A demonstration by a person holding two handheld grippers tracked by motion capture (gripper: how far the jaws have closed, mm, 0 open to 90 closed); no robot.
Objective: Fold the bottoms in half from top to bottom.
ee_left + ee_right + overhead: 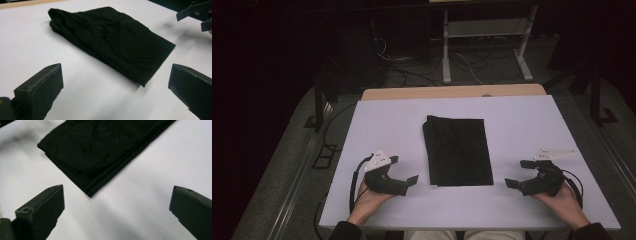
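A white table [377, 125] is set in a dim room. A folded black cloth [458, 151] lies flat at its centre. The left gripper [404, 170] is held at eight o'clock of the cloth, the right gripper [518, 173] at four o'clock; both are clear of it, jaws spread wide apart and empty.

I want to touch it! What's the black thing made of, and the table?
The black thing looks like soft, matte cloth: it lies folded flat, with small wrinkles. The table seems to have a smooth, hard white top, perhaps laminate over wood, since a tan edge shows at the back.
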